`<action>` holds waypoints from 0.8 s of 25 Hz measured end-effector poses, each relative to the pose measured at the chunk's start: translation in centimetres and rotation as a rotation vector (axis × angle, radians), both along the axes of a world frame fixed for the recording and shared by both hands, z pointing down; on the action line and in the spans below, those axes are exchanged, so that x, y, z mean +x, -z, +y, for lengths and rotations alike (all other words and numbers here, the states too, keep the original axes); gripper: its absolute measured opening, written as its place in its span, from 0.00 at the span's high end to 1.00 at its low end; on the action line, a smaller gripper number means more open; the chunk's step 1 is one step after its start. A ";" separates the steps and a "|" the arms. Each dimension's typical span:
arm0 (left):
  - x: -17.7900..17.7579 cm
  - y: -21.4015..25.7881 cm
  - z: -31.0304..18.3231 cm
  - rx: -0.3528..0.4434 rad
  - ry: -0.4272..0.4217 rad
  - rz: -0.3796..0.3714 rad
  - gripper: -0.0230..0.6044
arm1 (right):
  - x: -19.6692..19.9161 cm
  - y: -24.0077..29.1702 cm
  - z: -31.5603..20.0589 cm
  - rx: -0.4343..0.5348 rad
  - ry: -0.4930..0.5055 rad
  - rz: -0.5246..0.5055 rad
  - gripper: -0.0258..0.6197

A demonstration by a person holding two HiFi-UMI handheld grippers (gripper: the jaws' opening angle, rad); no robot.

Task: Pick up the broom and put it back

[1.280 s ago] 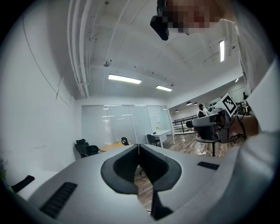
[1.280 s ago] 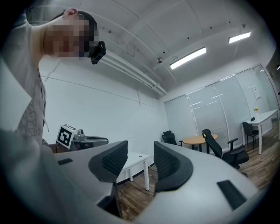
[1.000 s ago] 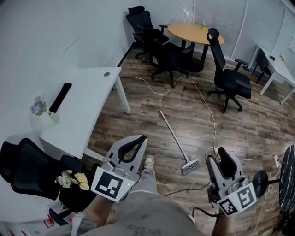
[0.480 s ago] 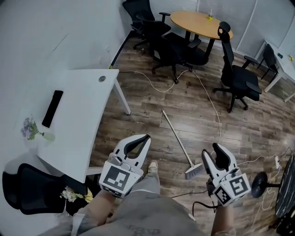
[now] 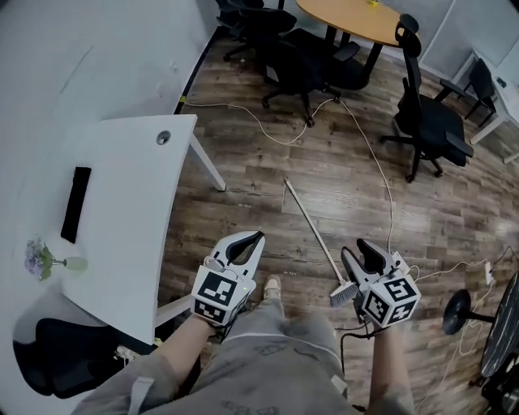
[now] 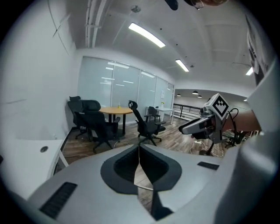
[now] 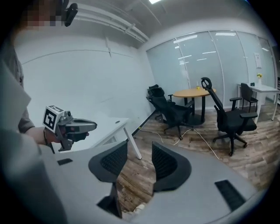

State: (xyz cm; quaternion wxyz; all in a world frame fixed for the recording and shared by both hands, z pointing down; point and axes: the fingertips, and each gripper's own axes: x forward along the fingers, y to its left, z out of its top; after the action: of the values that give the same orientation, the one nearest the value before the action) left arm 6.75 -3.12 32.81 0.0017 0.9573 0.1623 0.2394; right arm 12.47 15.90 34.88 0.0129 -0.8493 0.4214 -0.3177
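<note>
The broom (image 5: 312, 233) lies flat on the wooden floor, its thin pale handle running up and left and its grey brush head (image 5: 340, 293) nearest me. My right gripper (image 5: 359, 251) hovers just right of the brush head, open with nothing between its jaws (image 7: 139, 146). My left gripper (image 5: 258, 237) is held left of the broom, jaws closed together and empty (image 6: 140, 146). Each gripper shows in the other's view: the right gripper (image 6: 205, 124) and the left gripper (image 7: 70, 127). The broom does not show clearly in either gripper view.
A white desk (image 5: 122, 203) stands at the left with a black bar (image 5: 75, 204) on it. A white cable (image 5: 381, 182) trails across the floor. Black office chairs (image 5: 430, 121) and a round wooden table (image 5: 357, 16) fill the back. A black round stand base (image 5: 458, 312) sits at the right.
The view has moved forward and tipped down. Both grippers have come closer to the broom; the right one now sits beside the brush head. The broom has not moved.
</note>
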 end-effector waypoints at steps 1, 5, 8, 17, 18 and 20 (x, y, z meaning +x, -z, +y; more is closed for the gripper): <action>0.4 -1.2 -0.2 -0.001 0.000 -0.023 0.93 | 0.6 -1.2 -0.3 -0.017 0.007 -0.015 0.66; 2.5 -5.3 -1.0 -0.009 0.011 -0.095 0.93 | 3.2 -6.5 -1.4 -0.090 0.035 -0.077 0.66; 4.1 -8.6 -1.8 -0.002 0.030 -0.147 0.93 | 5.3 -11.5 -1.8 -0.138 0.055 -0.135 0.66; 9.1 -19.0 -3.5 0.040 0.060 -0.259 0.93 | 11.6 -26.5 -3.4 -0.261 0.176 -0.262 0.66; 9.4 -20.4 -3.6 0.030 0.078 -0.277 0.93 | 12.1 -28.3 -3.6 -0.271 0.192 -0.274 0.66; 10.4 -23.3 -3.7 -0.003 0.113 -0.308 0.93 | 13.2 -31.9 -3.7 -0.280 0.211 -0.306 0.66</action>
State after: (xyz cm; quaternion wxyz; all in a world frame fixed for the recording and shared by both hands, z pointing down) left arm 17.17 -6.77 56.14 0.0416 0.9168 0.1064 0.3826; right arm 25.62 12.18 66.80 -0.0746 -0.7360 0.4529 -0.4977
